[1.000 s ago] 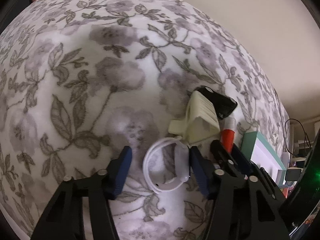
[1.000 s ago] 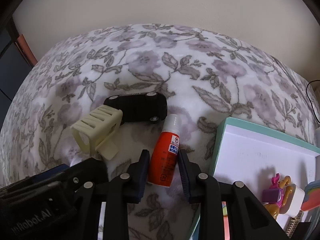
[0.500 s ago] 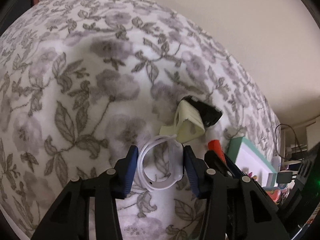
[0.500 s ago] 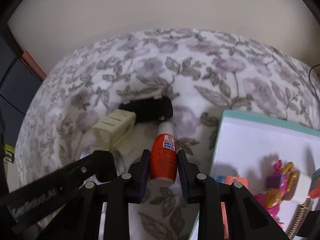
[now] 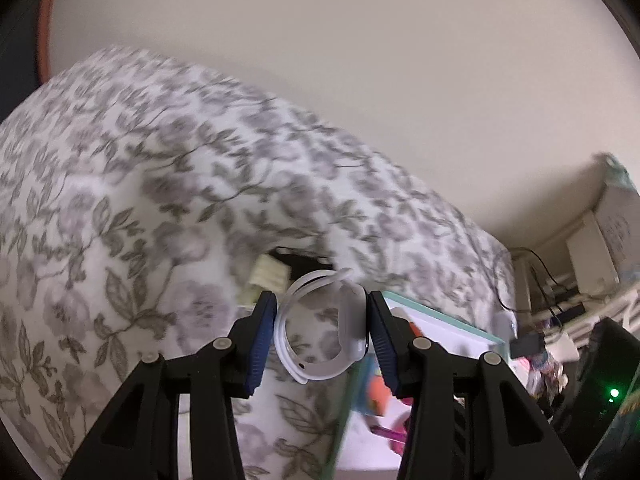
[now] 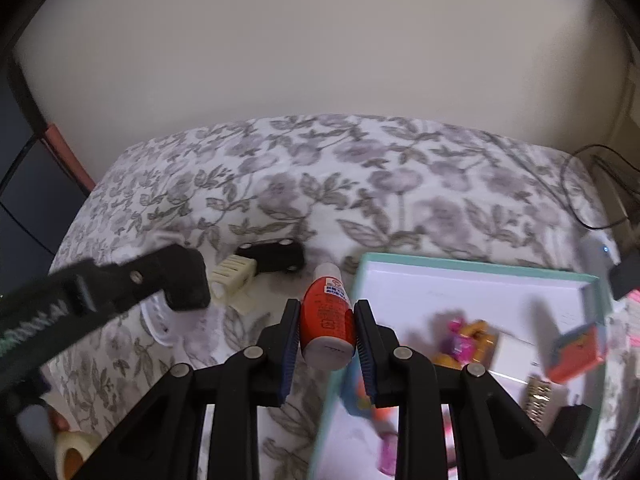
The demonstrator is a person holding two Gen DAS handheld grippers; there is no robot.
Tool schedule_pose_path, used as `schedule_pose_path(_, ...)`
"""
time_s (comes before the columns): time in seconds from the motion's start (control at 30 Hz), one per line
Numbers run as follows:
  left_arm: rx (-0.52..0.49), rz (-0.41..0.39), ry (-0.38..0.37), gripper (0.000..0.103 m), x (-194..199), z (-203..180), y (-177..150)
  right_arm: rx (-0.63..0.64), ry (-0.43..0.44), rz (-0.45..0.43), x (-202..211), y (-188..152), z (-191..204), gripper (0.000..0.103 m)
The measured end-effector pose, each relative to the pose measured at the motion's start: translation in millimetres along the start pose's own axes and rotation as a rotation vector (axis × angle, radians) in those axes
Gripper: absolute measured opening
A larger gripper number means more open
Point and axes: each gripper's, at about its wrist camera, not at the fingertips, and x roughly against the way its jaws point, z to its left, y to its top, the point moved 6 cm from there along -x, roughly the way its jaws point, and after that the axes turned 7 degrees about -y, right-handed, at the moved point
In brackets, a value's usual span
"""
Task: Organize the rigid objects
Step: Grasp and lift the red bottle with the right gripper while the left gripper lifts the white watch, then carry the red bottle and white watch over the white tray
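My left gripper (image 5: 322, 330) is shut on a white smart band (image 5: 320, 332) and holds it in the air above the floral cloth. My right gripper (image 6: 326, 334) is shut on an orange glue bottle (image 6: 326, 320) with a white cap, lifted above the cloth beside the teal-rimmed white box (image 6: 472, 270). A cream plastic clip (image 6: 234, 282) and a black toy car (image 6: 276, 256) lie on the cloth beyond. In the left wrist view they show small, the clip (image 5: 270, 276) and car (image 5: 304, 262), behind the band. The left gripper's arm (image 6: 120, 292) crosses the right wrist view.
The box (image 5: 444, 322) holds several small toys, among them a pink and orange figure (image 6: 464, 342) and an orange block (image 6: 576, 354). Cables (image 6: 596, 188) and a charger lie at the right edge. A tape roll (image 6: 72, 454) sits at the lower left. A wall stands behind.
Both grippers have lifted off the cloth with their objects. The left one closed on the band and raised it; the right one rose with the glue bottle toward the box.
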Motion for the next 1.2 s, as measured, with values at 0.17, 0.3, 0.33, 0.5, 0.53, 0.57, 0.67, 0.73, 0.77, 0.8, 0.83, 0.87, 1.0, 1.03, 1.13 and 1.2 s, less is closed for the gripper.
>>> schedule_pose_path(0.17, -0.100, 0.024, -0.015, 0.048, -6, -35, -13, -0.046, -0.026, 0.007, 13, -6, -32, 0.029)
schedule_pose_path(0.3, -0.146, 0.058, -0.036, 0.048, -17, -54, -25, -0.079, -0.073, 0.002, 23, -9, -61, 0.029)
schedule_pose_path(0.33, -0.155, 0.064, -0.039, 0.048, -18, -58, -28, -0.092, -0.081, 0.001, 25, -10, -69, 0.029)
schedule_pose_path(0.5, -0.220, 0.086, -0.059, 0.048, -29, -83, -37, -0.148, -0.164, 0.006, 30, -16, -110, 0.029)
schedule_pose_path(0.53, -0.223, 0.091, -0.063, 0.048, -32, -86, -38, -0.156, -0.175, 0.008, 31, -18, -117, 0.029)
schedule_pose_path(0.57, -0.227, 0.095, -0.062, 0.048, -34, -88, -39, -0.166, -0.190, 0.012, 30, -21, -126, 0.029)
schedule_pose_path(0.67, -0.234, 0.114, -0.058, 0.048, -44, -92, -44, -0.176, -0.246, 0.033, 24, -29, -144, 0.029)
schedule_pose_path(0.73, -0.231, 0.126, -0.051, 0.048, -51, -91, -48, -0.186, -0.270, 0.057, 17, -35, -153, 0.029)
schedule_pose_path(0.77, -0.231, 0.129, -0.047, 0.048, -54, -91, -49, -0.192, -0.273, 0.070, 13, -38, -157, 0.029)
schedule_pose_path(0.8, -0.235, 0.131, -0.046, 0.048, -57, -91, -51, -0.200, -0.272, 0.085, 9, -42, -160, 0.029)
schedule_pose_path(0.83, -0.245, 0.134, -0.047, 0.048, -62, -92, -53, -0.203, -0.273, 0.091, 6, -43, -161, 0.029)
schedule_pose_path(0.87, -0.251, 0.137, -0.046, 0.048, -64, -92, -54, -0.202, -0.276, 0.101, 2, -45, -163, 0.029)
schedule_pose_path(1.0, -0.272, 0.161, -0.034, 0.048, -78, -91, -60, -0.187, -0.306, 0.122, -7, -51, -165, 0.029)
schedule_pose_path(1.03, -0.276, 0.169, -0.035, 0.048, -82, -92, -62, -0.185, -0.310, 0.126, -8, -52, -165, 0.029)
schedule_pose_path(1.13, -0.299, 0.196, -0.042, 0.048, -91, -95, -71, -0.183, -0.312, 0.140, -15, -54, -166, 0.029)
schedule_pose_path(1.2, -0.316, 0.209, -0.039, 0.048, -95, -98, -75, -0.181, -0.317, 0.151, -19, -57, -168, 0.029)
